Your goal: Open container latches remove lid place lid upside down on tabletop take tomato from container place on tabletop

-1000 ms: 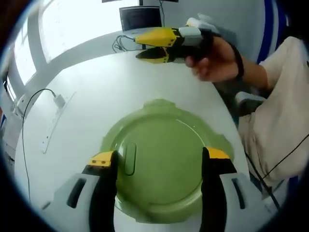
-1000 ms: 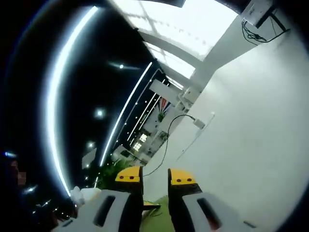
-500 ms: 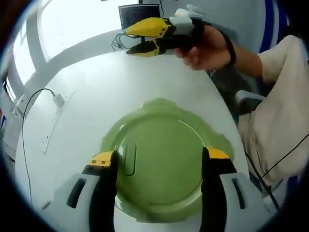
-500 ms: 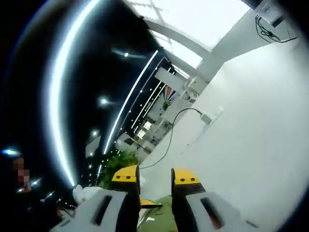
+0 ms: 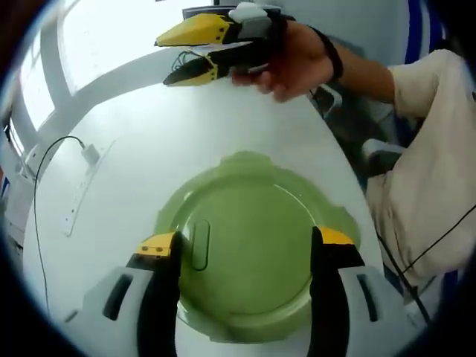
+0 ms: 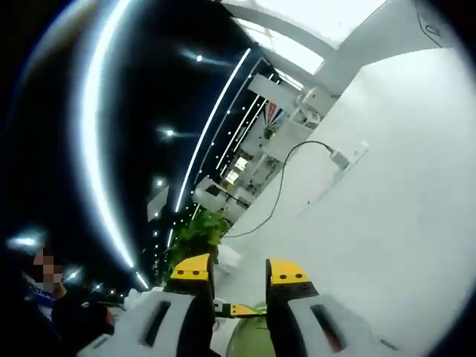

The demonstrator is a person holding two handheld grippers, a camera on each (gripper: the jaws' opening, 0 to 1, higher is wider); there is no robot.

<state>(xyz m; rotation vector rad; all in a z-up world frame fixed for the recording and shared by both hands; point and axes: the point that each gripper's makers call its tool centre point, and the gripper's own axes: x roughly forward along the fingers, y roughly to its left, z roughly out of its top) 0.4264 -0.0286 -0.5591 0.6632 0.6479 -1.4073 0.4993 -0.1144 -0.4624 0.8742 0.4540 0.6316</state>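
Observation:
A round green container lid (image 5: 249, 245) with a slot handle (image 5: 199, 244) lies flat on the white table (image 5: 149, 134), with latch tabs at its far edge (image 5: 245, 158) and its right edge (image 5: 346, 221). My left gripper (image 5: 245, 242) hovers over it, open, one jaw on each side and nothing gripped. A hand (image 5: 297, 59) holds my right gripper (image 5: 182, 52) above the table's far side, its yellow fingers apart and empty. In the right gripper view, the right gripper (image 6: 239, 271) has a narrow gap, with a sliver of the green lid (image 6: 249, 341) below it. No tomato can be seen.
A black cable with a white plug (image 5: 89, 155) lies on the table's left side, beside a pale strip (image 5: 78, 201); the plug (image 6: 342, 158) is also in the right gripper view. More cables (image 5: 181, 65) sit at the far edge. The person's light sleeve (image 5: 435, 141) is at right.
The hand has carried the right gripper left and further from the lid, and its fingers have spread a little. The left gripper and the lid have not moved.

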